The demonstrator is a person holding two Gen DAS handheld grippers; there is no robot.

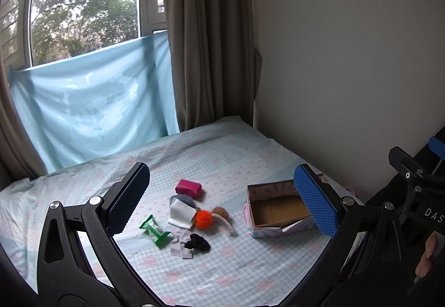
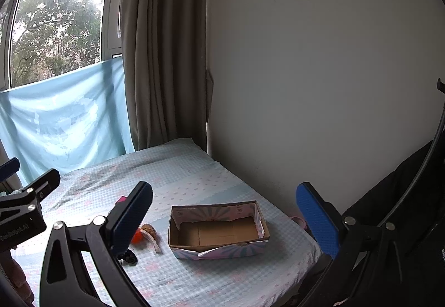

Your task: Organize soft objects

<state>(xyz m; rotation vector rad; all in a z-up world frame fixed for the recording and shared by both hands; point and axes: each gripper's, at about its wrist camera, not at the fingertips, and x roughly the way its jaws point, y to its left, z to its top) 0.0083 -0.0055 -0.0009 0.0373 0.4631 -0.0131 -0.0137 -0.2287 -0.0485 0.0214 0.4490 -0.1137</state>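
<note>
On the bed lie a pink block (image 1: 188, 188), a white and grey cloth (image 1: 180, 211), an orange pom-pom (image 1: 204, 218), a brown ball with a beige band (image 1: 221, 213), a green packet (image 1: 154, 230), a pale sock (image 1: 182, 247) and a black scrunchie (image 1: 198, 242). An open cardboard box (image 1: 278, 209) stands to their right, empty; it also shows in the right wrist view (image 2: 217, 231). My left gripper (image 1: 222, 201) is open above the pile. My right gripper (image 2: 225, 220) is open above the box. Both hold nothing.
The bed sheet (image 1: 222, 273) is pale blue check with pink marks. A wall (image 1: 347, 56) runs along the bed's right side. A curtain (image 1: 205, 42) and a blue cloth (image 1: 91, 103) hang at the window behind the bed.
</note>
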